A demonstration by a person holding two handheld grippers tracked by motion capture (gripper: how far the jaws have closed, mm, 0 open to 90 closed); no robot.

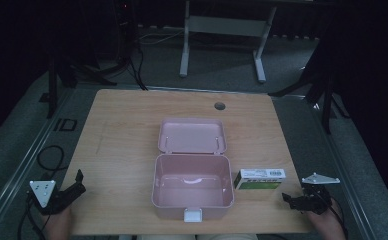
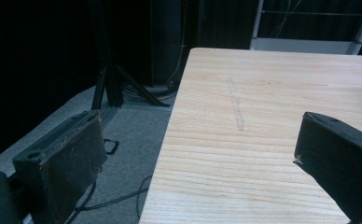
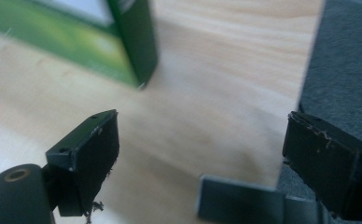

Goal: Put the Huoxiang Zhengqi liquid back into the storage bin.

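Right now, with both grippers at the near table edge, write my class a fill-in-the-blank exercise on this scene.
1. The lid of the pink box lies ____ behind it.
2. The green and white carton lies on the table to the ____ of the box.
3. The right gripper nearest the carton holds ____.
4. The left gripper has its fingers spread ____.

Missing words: open; right; nothing; apart

The green-and-white carton (image 1: 260, 179) nearest my right gripper (image 1: 293, 200) lies flat on its long side, just right of the open pink box (image 1: 192, 186). That box stands empty, its lid (image 1: 192, 135) laid back flat.
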